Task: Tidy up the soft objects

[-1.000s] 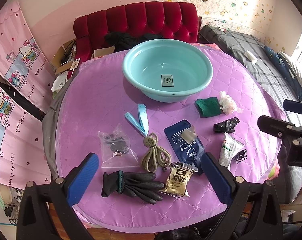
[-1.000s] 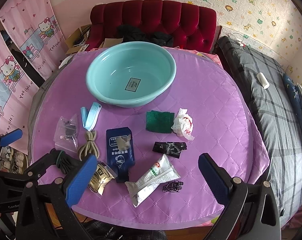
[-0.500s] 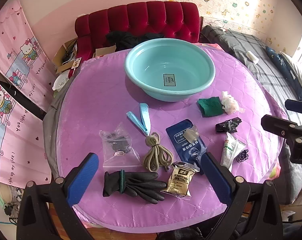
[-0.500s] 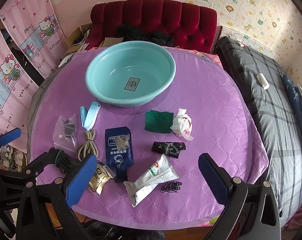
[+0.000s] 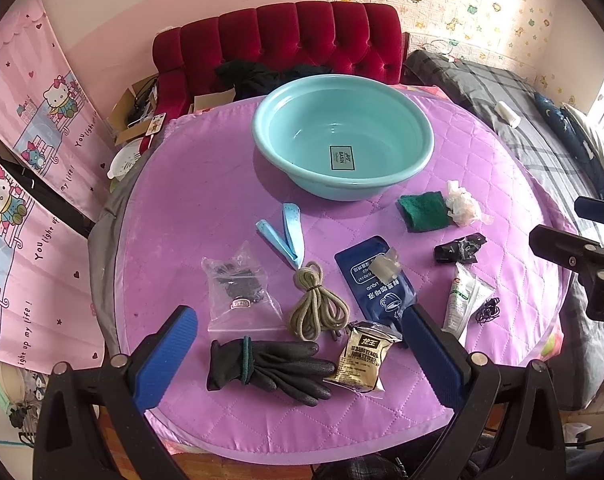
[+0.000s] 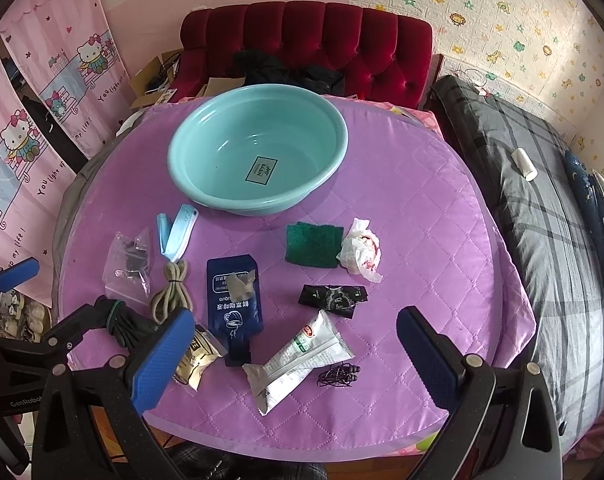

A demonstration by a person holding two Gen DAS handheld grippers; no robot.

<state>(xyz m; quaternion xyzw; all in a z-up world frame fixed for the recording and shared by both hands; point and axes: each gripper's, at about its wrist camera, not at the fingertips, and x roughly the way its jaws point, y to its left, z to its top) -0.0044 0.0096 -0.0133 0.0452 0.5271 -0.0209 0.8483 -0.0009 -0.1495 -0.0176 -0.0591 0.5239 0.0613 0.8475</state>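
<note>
Little had shifted — the view merely crept nearer. One basin [image 5: 343, 142], one black glove [image 5: 268, 364] between the left gripper [image 5: 300, 354]'s wide-open, empty jaws; right gripper [image 6: 294, 354] — likewise gaping, empty.

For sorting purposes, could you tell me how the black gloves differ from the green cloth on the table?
The black gloves lie at the near edge, between the left tongs; the green cloth lies farther back, near the basin. The gloves are long and banded together; the cloth is a squarish folded pad. Both lie flat, ungrasped.
</note>
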